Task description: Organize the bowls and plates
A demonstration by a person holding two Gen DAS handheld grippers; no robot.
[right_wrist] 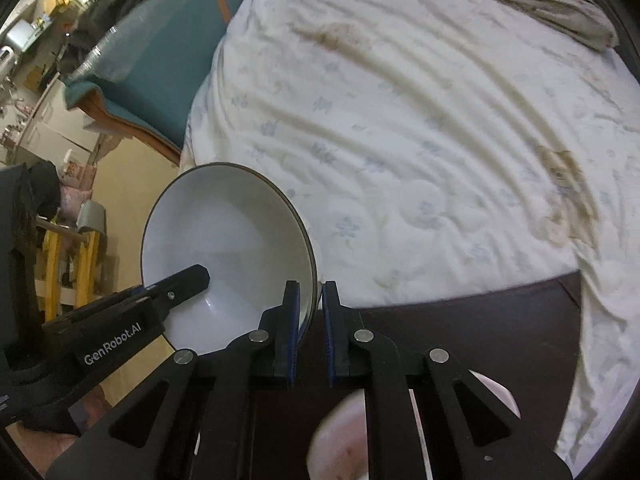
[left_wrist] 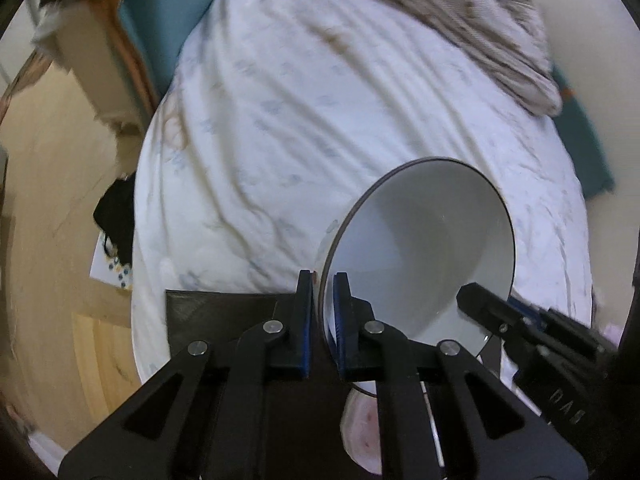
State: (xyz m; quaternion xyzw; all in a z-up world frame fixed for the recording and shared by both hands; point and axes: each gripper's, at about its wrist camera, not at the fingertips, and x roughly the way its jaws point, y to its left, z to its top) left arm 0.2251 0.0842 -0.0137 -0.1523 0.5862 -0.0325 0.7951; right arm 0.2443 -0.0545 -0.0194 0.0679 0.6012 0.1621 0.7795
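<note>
Both hand-held grippers are clamped on opposite edges of one white bowl (left_wrist: 420,248), which is held tilted in the air above a dark table (right_wrist: 460,320) at the edge of a bed (left_wrist: 300,120). The left hand-held gripper (left_wrist: 323,312) pinches the rim between its blue pads; the right hand-held gripper (right_wrist: 310,320) does the same on the far side. Each grip bites only a thin strip of smooth glazed wall — a small twist or uneven pull between the two hands could let the rim slide out. A pink plate (right_wrist: 348,432) lies blurred on the table below; a dropped bowl would likely strike it, or roll off toward the floor (left_wrist: 48,200).
</note>
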